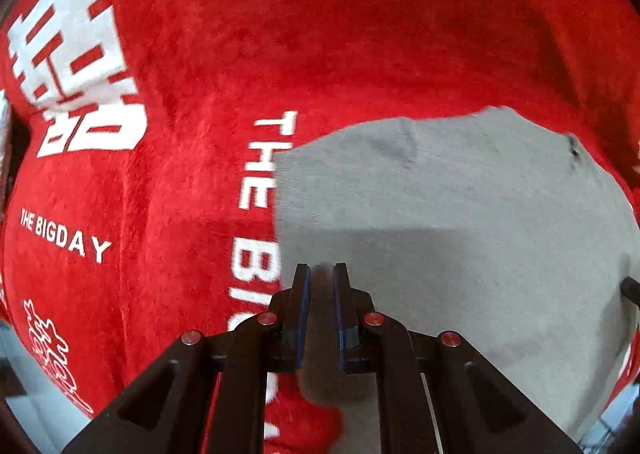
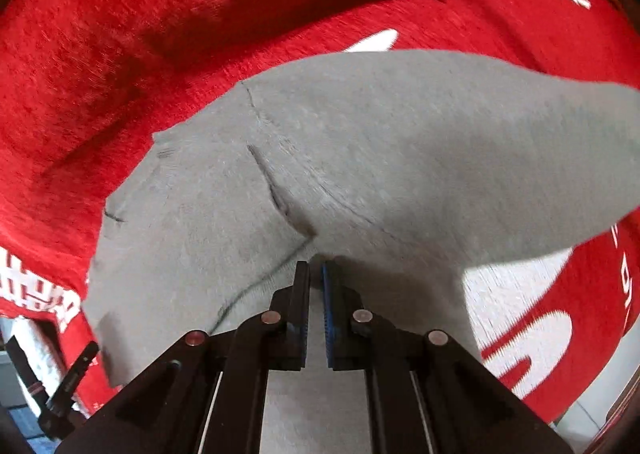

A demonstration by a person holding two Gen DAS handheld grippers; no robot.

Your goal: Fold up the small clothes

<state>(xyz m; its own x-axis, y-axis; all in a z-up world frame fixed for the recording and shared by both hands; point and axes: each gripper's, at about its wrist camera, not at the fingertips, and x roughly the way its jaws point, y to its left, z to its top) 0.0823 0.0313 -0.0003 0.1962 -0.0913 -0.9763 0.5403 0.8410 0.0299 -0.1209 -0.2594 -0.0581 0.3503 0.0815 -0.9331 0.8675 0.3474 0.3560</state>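
Below, a grey garment [image 1: 460,222] was spread over a red blanket [image 1: 192,182]; its edge was pinched in the narrow jaws of the left gripper [image 1: 320,274] and the right gripper [image 2: 316,270], with red blanket seen around it.

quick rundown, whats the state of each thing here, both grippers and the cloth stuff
left gripper: shut on the grey knit garment, fabric pinched between its pads
right gripper: shut on the same garment, near a creased seam
grey knit garment: held by both grippers, partly lifted, creased, not yet folded neatly
red fleece blanket with white lettering: spread under the garment, rumpled at the far side
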